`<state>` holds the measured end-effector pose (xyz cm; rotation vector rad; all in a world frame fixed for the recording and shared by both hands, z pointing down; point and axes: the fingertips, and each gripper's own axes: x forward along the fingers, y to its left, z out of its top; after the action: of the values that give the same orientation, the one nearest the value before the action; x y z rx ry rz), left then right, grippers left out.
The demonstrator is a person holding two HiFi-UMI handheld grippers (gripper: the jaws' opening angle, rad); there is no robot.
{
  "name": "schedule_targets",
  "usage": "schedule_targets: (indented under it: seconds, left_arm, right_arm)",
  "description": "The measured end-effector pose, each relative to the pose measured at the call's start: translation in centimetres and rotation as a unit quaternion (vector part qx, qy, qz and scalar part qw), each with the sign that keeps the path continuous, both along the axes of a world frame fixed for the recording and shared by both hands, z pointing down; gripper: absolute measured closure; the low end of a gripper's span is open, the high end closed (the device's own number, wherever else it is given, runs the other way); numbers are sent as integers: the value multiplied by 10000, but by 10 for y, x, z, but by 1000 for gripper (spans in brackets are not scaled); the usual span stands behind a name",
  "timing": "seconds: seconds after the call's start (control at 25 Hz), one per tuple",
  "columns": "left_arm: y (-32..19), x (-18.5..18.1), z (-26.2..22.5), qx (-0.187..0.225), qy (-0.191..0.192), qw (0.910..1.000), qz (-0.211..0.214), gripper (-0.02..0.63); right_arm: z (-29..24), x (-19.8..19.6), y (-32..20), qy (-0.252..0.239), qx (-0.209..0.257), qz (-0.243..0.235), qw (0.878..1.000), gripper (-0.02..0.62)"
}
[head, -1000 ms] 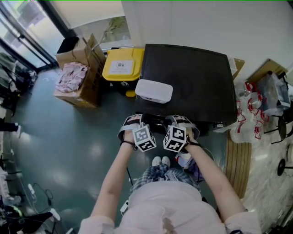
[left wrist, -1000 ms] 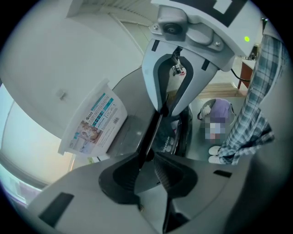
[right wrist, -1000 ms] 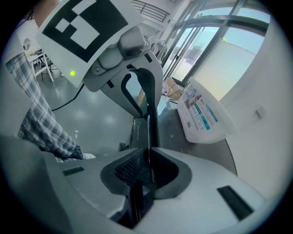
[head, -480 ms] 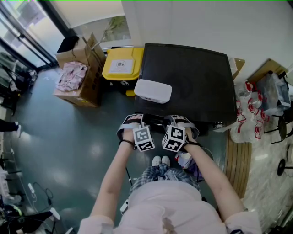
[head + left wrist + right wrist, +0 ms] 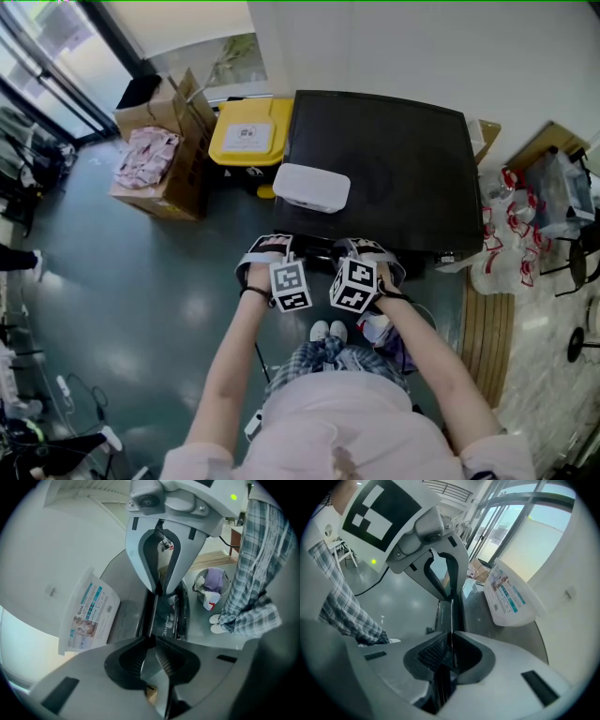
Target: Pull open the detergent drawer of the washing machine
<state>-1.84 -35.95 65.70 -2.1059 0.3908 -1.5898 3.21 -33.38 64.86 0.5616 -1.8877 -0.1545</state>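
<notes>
The washing machine (image 5: 394,159) is a dark box seen from above. Both grippers meet at its near front edge, where the dark drawer front (image 5: 151,613) shows as a thin edge. My left gripper (image 5: 279,244) (image 5: 152,641) has that edge between its tips, its jaws closing with the pads touching it. From the other side my right gripper (image 5: 362,246) (image 5: 450,651) is shut on the same edge (image 5: 451,616). Each gripper view shows the other gripper straight ahead. How far out the drawer stands is hidden by the hands.
A white detergent pack (image 5: 315,187) lies on the machine's top near the front left. A yellow bin (image 5: 251,133) and cardboard boxes (image 5: 164,150) stand left of the machine. Plastic bags (image 5: 506,234) crowd its right. A basket with purple cloth (image 5: 213,583) sits by the person's shoes (image 5: 330,330).
The left gripper's marker cube has rolled a little and shifted slightly left. Both hands stay at the machine's front edge, and the right gripper looks the same.
</notes>
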Motion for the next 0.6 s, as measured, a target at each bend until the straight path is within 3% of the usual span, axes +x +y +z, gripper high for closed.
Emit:
schedule_targets:
  seconds: [0.6]
  left_arm:
    - [36, -6, 1, -115, -53, 9999, -3, 526]
  right_arm:
    - [1, -4, 35, -201, -211, -30, 9996, 538]
